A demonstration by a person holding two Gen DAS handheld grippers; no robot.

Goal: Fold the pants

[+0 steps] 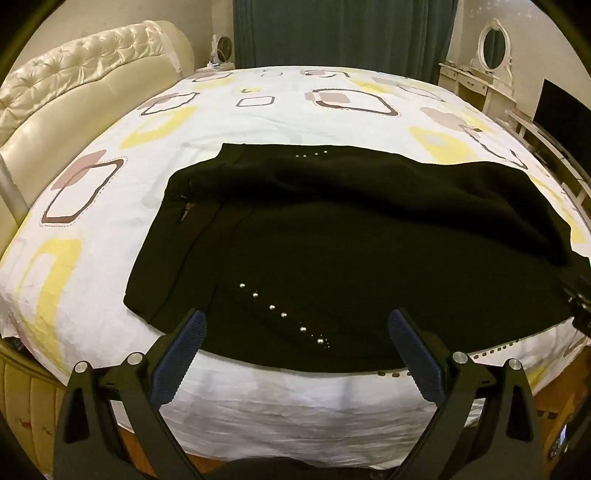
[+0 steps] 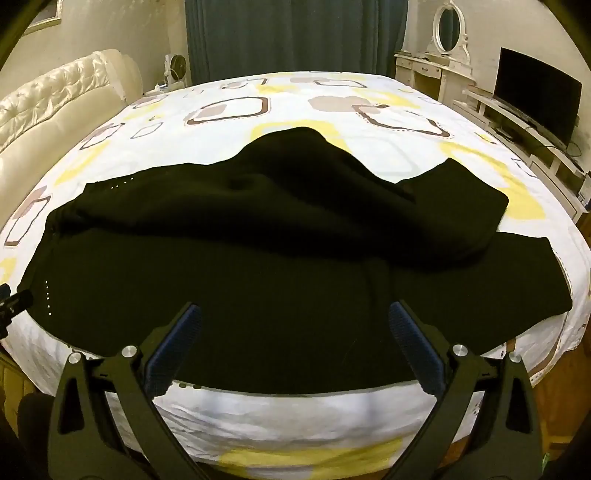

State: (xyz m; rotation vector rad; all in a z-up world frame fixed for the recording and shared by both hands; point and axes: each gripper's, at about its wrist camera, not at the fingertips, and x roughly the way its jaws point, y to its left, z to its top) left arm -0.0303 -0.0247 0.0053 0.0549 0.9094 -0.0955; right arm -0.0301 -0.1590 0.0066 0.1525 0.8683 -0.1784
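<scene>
Left wrist view: white bed cover with yellow and brown squares (image 1: 110,206) carries black studded pants (image 1: 332,236) near its front edge, cream tufted headboard (image 1: 74,92) leftward, left gripper (image 1: 295,328) spread, empty; right view alone shows black television (image 2: 535,96), right gripper (image 2: 295,325) spread.

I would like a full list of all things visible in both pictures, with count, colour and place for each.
Black fabric pants with silver studs: one, black, spread on the near part of the bed.
Patterned white bedsheet: one, white with yellow and brown squares, covering the bed.
Cream tufted leather headboard: one, cream, left.
Dark teal curtain: one, far wall.
Small white fan: one, beside the curtain.
White dressing table with oval mirror: one, far right.
Black flat screen: one, right.
Left tool: open, above the pants' near edge.
Right tool: open, likewise.
</scene>
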